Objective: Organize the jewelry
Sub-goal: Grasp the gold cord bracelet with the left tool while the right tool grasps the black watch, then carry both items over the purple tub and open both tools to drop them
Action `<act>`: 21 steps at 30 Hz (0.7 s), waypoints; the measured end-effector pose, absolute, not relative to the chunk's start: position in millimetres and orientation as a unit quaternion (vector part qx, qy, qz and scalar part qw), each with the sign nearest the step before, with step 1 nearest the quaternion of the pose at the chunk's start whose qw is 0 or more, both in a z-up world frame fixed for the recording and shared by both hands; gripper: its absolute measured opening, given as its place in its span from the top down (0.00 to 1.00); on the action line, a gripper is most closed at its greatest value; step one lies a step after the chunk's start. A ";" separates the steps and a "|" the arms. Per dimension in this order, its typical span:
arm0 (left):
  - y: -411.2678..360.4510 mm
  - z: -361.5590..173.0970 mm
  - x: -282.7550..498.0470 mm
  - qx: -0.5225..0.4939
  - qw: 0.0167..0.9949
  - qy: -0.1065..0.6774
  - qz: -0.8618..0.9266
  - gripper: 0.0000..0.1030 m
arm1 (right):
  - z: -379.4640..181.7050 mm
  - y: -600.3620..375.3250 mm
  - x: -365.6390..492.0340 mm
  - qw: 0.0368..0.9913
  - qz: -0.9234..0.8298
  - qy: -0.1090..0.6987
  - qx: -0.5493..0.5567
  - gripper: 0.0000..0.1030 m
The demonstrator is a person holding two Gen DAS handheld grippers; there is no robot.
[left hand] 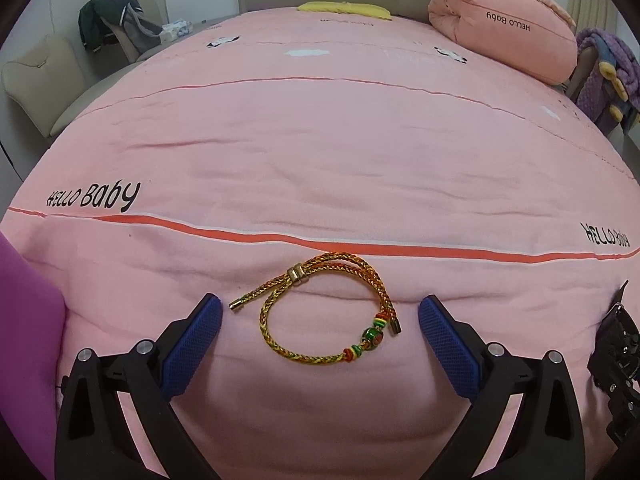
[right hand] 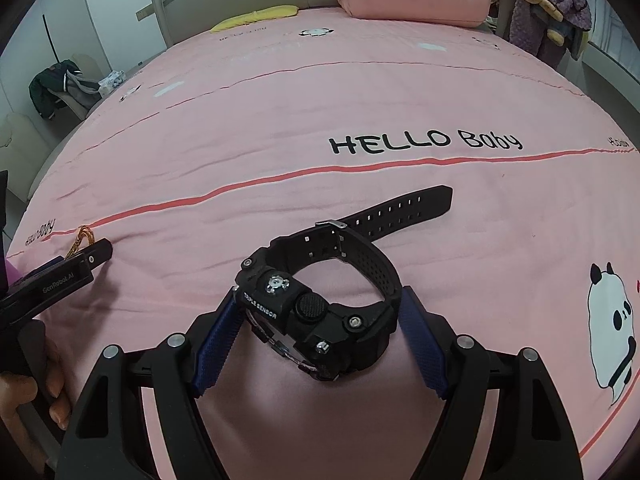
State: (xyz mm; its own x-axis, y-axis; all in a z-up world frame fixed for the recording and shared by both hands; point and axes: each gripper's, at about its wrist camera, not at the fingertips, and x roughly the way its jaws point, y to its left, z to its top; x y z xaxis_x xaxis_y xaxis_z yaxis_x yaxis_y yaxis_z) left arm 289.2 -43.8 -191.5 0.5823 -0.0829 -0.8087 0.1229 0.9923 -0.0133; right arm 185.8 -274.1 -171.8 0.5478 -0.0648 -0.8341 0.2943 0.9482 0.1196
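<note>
A gold braided cord bracelet [left hand: 320, 320] with green and orange beads lies flat on the pink bed sheet [left hand: 320, 160]. My left gripper [left hand: 320, 300] hovers over it, open, with a blue pad on each side and neither touching the cord. In the right wrist view a black sports watch [right hand: 304, 312] stands on edge, its strap buckled into a loop and the tail pointing away. My right gripper [right hand: 320, 292] is shut on it, one pad against the case and the other against the strap. The left gripper's finger [right hand: 60, 276] and a bit of the bracelet [right hand: 84, 238] show at that view's left edge.
A rolled pink quilt [left hand: 500, 32] and a yellow pillow [left hand: 344, 10] lie at the head of the bed. A purple cloth [left hand: 24, 320] sits at the near left. A chair with a dark jacket [left hand: 108, 20] stands left of the bed. A person's hand [right hand: 24, 392] holds the left gripper.
</note>
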 end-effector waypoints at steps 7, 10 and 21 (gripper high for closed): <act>-44.7 -193.2 291.9 0.021 0.891 0.449 -0.057 0.14 | -175.1 -273.5 188.3 0.871 -0.109 0.467 0.111 0.29; -47.2 -190.3 291.3 0.023 0.891 0.449 -0.065 0.29 | -174.0 -274.9 186.9 0.873 -0.106 0.463 0.115 0.35; -47.7 -181.8 261.0 -0.002 0.887 0.455 -0.082 0.93 | -167.0 -277.2 172.7 0.877 -0.087 0.455 0.127 0.36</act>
